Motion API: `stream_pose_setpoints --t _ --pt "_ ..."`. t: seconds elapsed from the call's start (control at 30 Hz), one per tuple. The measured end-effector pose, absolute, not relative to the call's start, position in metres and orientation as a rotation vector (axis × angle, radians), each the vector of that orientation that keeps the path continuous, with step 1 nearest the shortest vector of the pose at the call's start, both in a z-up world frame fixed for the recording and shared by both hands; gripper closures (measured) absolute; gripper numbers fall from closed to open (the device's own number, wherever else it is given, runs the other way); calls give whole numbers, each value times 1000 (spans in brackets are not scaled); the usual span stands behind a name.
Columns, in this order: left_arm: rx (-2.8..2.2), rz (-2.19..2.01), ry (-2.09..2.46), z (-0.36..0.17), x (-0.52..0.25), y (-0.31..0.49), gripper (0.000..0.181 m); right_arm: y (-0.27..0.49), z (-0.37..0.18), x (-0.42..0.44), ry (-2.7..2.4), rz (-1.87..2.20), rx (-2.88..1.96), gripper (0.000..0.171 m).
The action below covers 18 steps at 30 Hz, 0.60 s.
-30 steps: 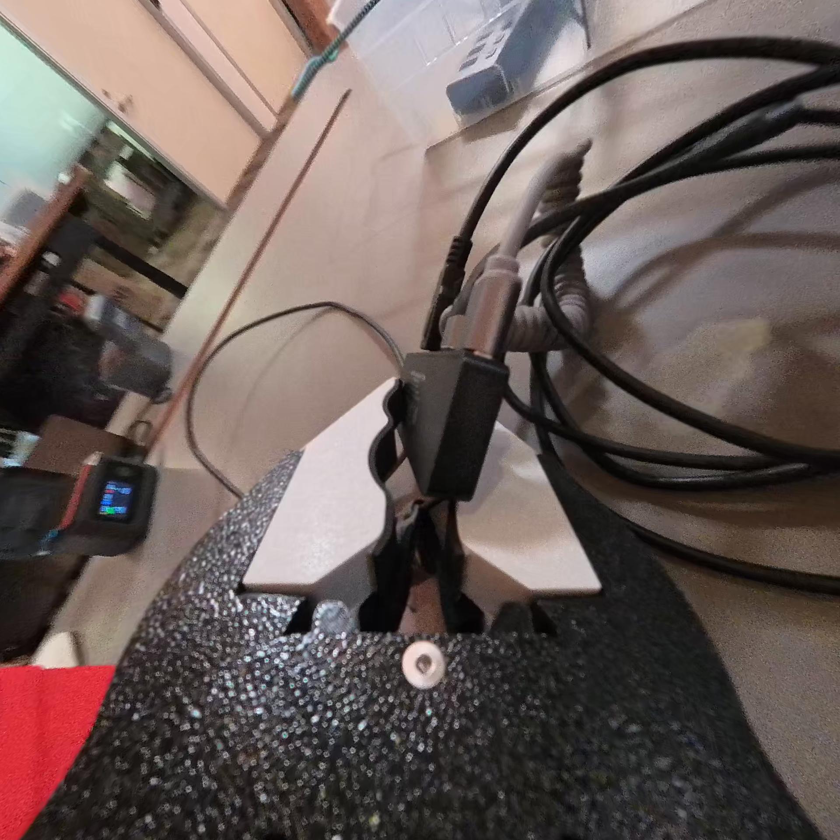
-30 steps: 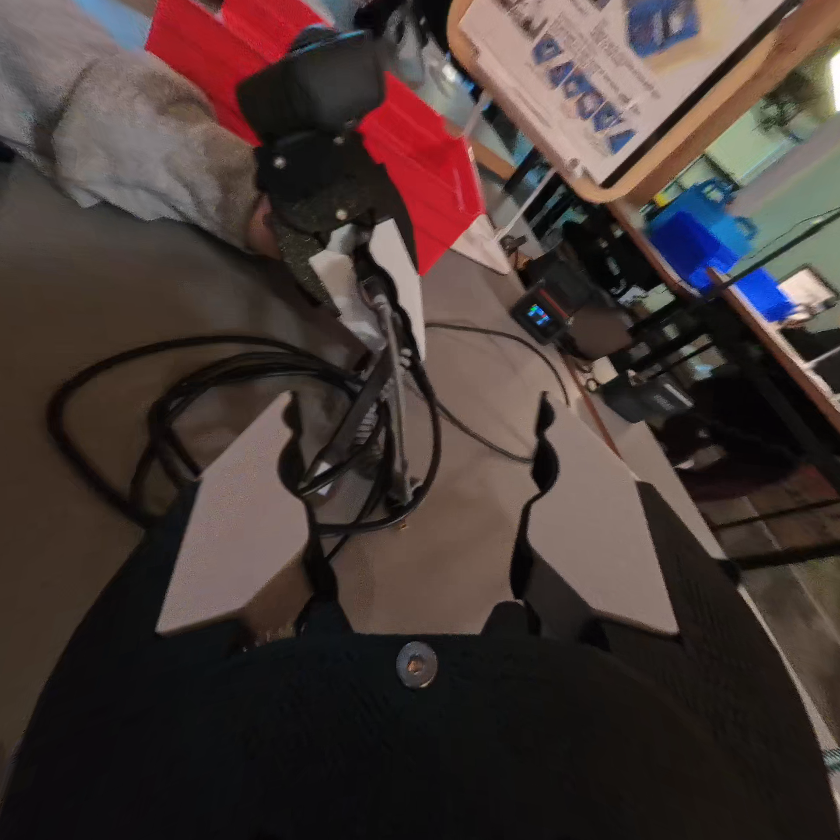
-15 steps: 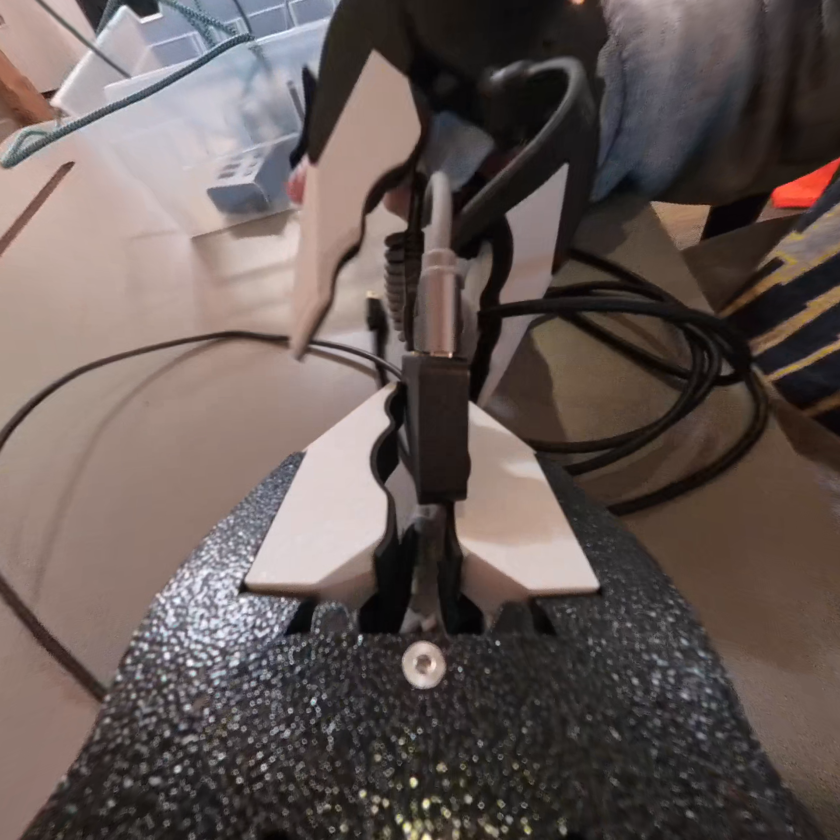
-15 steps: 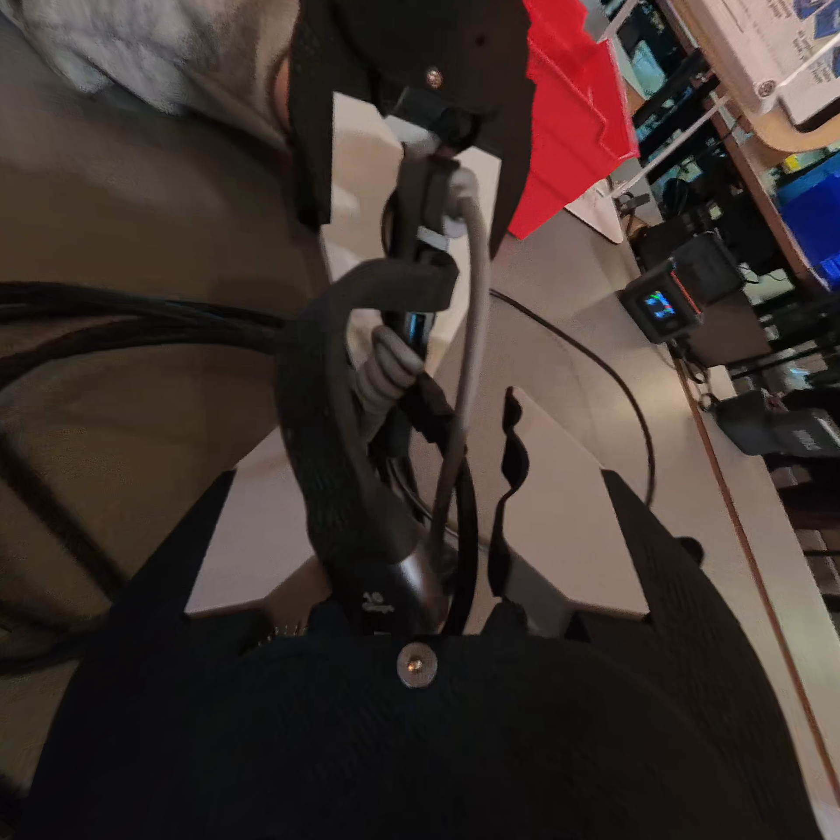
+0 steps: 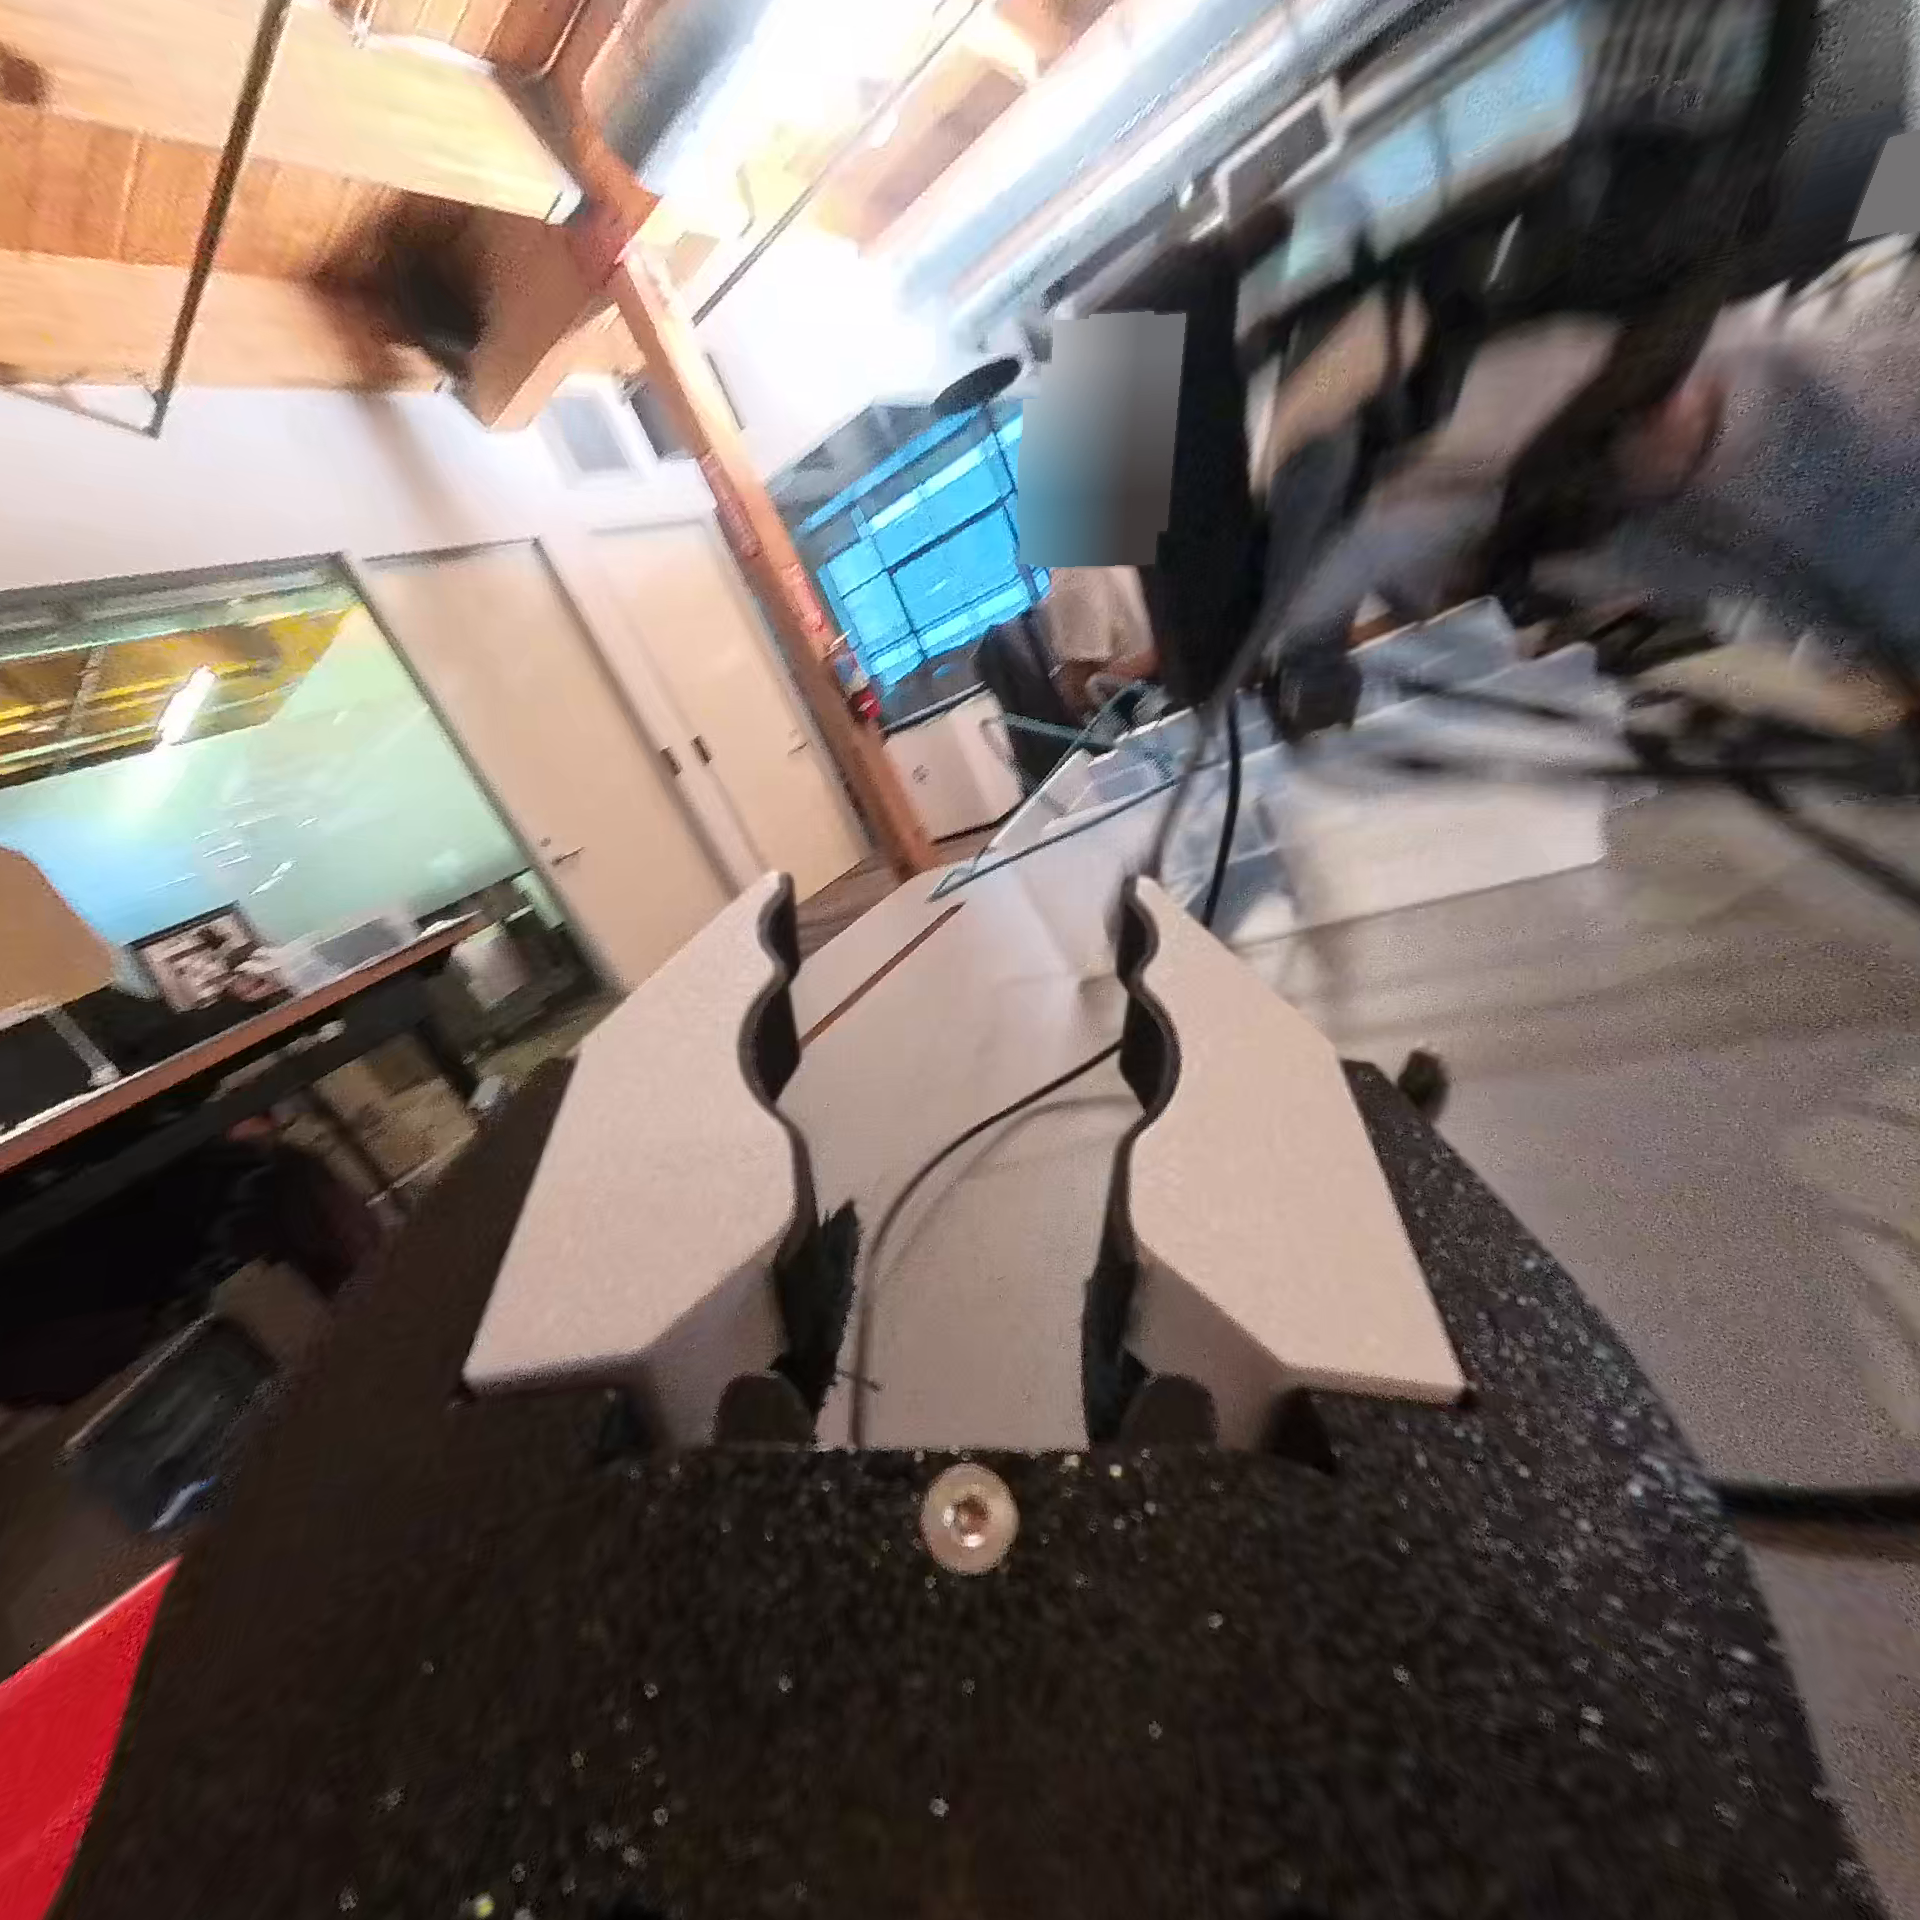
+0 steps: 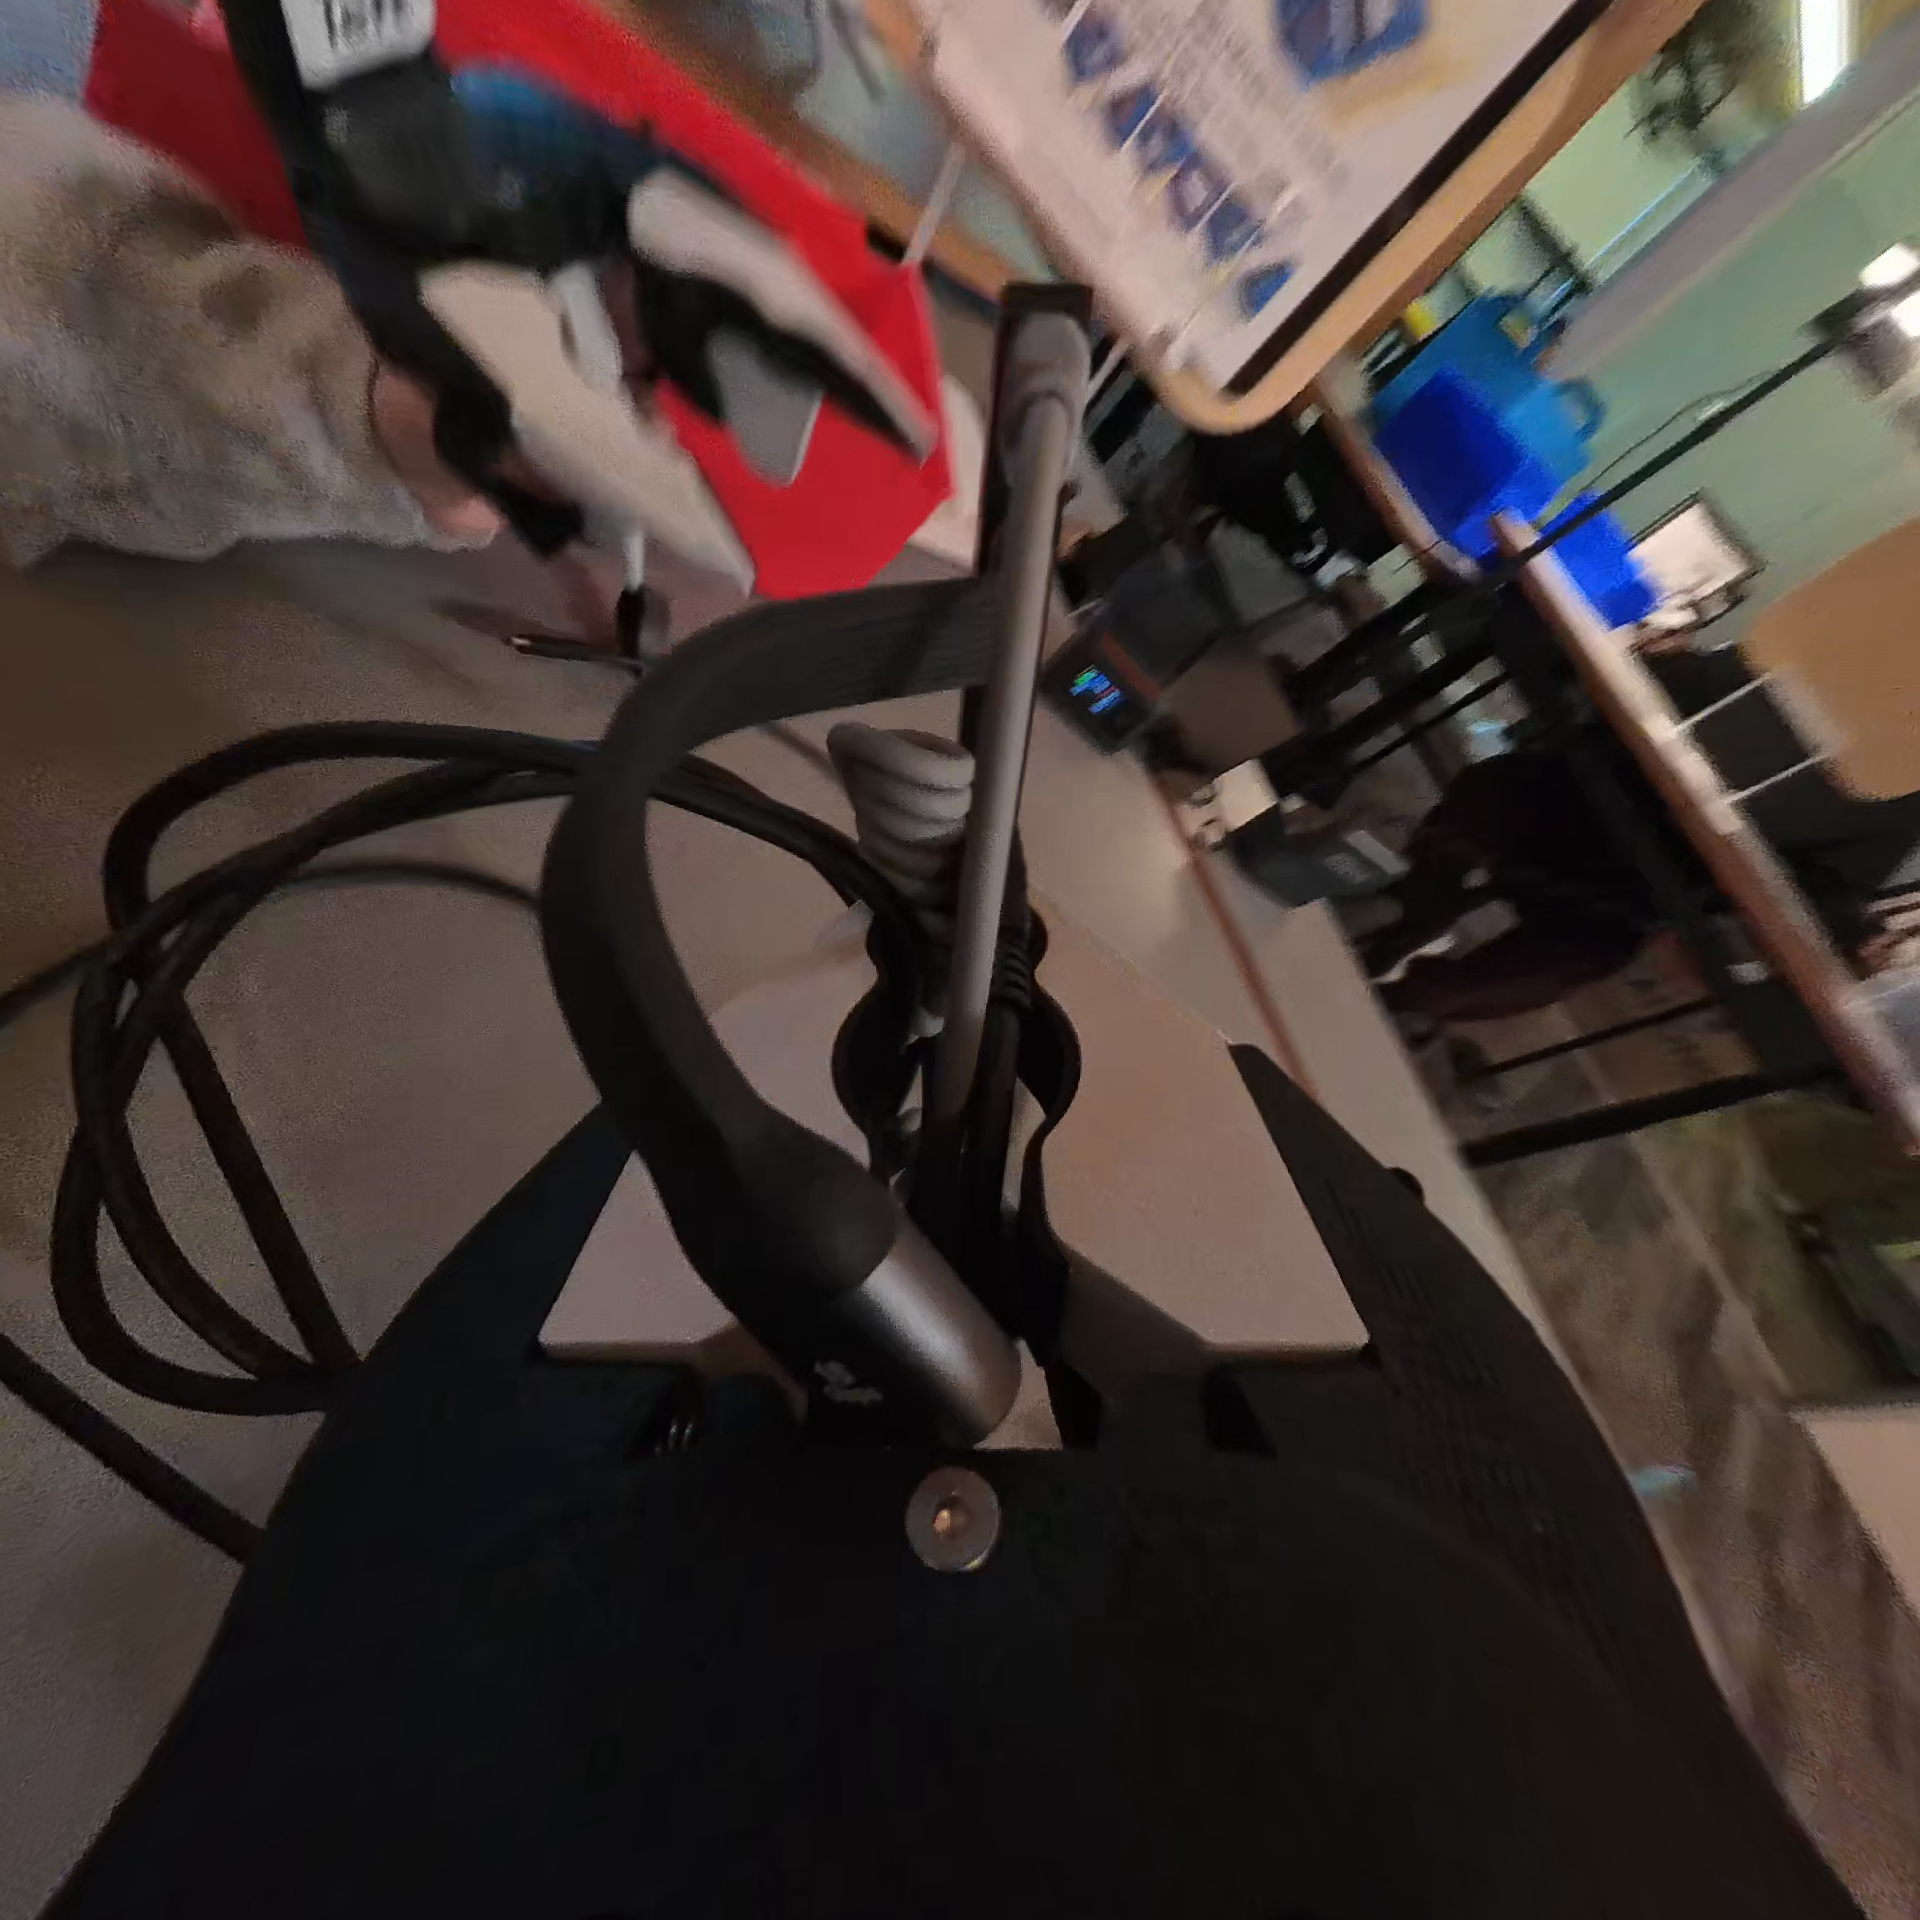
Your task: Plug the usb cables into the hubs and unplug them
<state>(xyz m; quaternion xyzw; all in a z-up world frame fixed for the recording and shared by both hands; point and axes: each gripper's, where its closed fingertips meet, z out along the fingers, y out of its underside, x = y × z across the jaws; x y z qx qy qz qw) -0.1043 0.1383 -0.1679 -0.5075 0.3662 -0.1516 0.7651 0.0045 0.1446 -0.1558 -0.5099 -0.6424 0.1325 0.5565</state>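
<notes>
Two Grippers Checked: One Empty, One Gripping Cables

Table [image 6: 343,1049] lay grey beneath a loose coil of black cables [image 6: 156,1039]. Right gripper [image 6: 961,1023] had its jaws closed on a bundle of cables, a grey cable [image 6: 1013,665] rising from it to a black hub [image 6: 1039,312] held aloft. Left gripper [image 5: 961,997] stood with jaws wide apart, holding nothing, above a thin black wire [image 5: 966,1132].

Nothing legible: print on the poster [image 6: 1195,135] and black plug [image 6: 914,1340] is blurred.
</notes>
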Motion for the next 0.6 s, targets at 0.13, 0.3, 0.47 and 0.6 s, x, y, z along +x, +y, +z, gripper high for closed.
stream_pose_setpoints --t 0.13,0.3,0.47,0.6 --pt "-1165 -242 804 -180 -104 151 128 158 -51 30 -1481 166 -1078 156" --pt "-1195 -294 773 -182 -105 153 124 191 62 59 -1430 -67 -1023 157" --pt "-1238 -316 764 -190 -106 159 123 213 167 87 -1331 -243 -995 158" --pt "-1259 -321 781 -195 -103 161 124 234 242 113 -1234 -438 -986 158"
